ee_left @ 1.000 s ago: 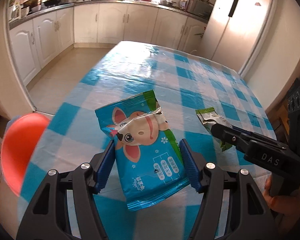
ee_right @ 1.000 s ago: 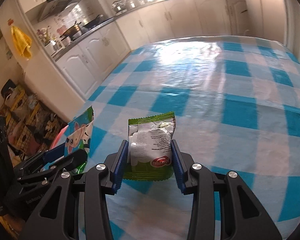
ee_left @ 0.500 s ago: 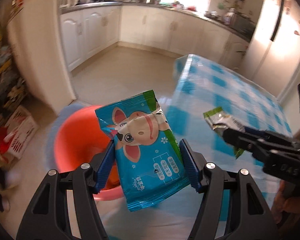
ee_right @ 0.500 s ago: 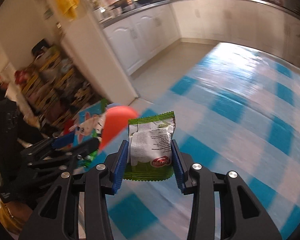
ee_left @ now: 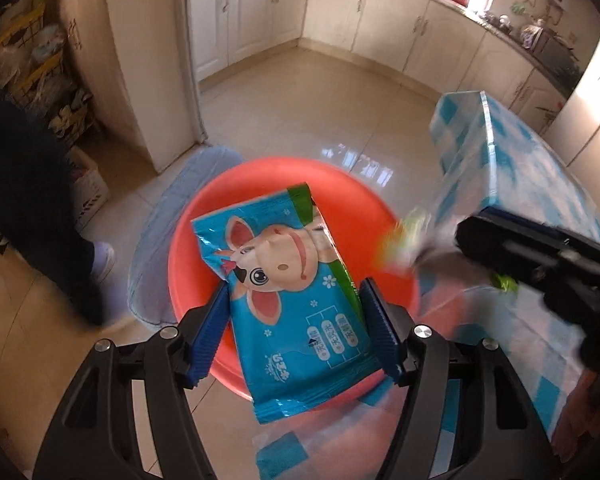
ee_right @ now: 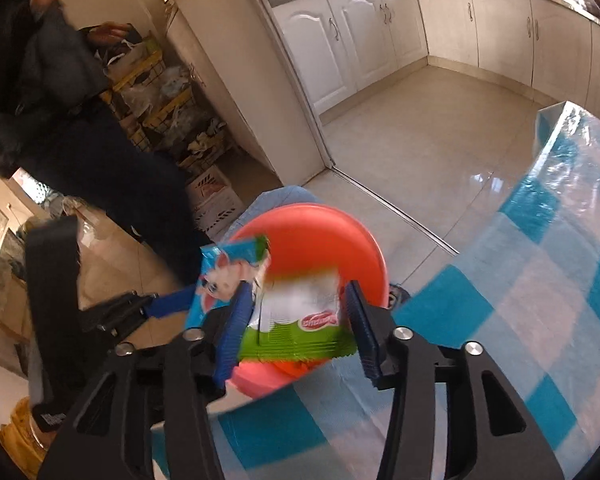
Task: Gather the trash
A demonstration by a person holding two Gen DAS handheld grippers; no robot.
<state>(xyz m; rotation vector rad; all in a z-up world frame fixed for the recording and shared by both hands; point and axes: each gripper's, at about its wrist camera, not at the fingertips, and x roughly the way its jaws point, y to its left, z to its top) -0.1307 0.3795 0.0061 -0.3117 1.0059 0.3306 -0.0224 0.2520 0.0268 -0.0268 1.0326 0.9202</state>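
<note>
The blue plastic snack packet with a cartoon cow face [ee_left: 296, 300] fills the middle of the left wrist view, clamped at its two long edges between the blue-padded fingers of the left hand-held gripper [ee_left: 298, 334] and hanging over the round orange-red plastic basin [ee_left: 188, 248] that stands on the tiled floor [ee_left: 320, 100]. To the right, the right hand-held gripper [ee_left: 452, 246] reaches in with a blurred green-and-white wrapper at its tip, just beside the basin's rim. Behind it stands the worktop under a blue-and-white checked plastic cloth [ee_left: 520, 168].

In the right wrist view, the green-and-white foil snack wrapper with a red logo [ee_right: 300, 320] is pinched between the right hand-held gripper's [ee_right: 296, 326] blue pads, above the near edge of the basin [ee_right: 340, 236]. The cow packet [ee_right: 224, 276] shows to the left, touching or overlapping the wrapper's edge, gripped by the left hand-held gripper [ee_right: 172, 304]. The checked worktop [ee_right: 520, 300] lies right and below. A person in dark clothes [ee_right: 80, 140] stands at left.
</note>
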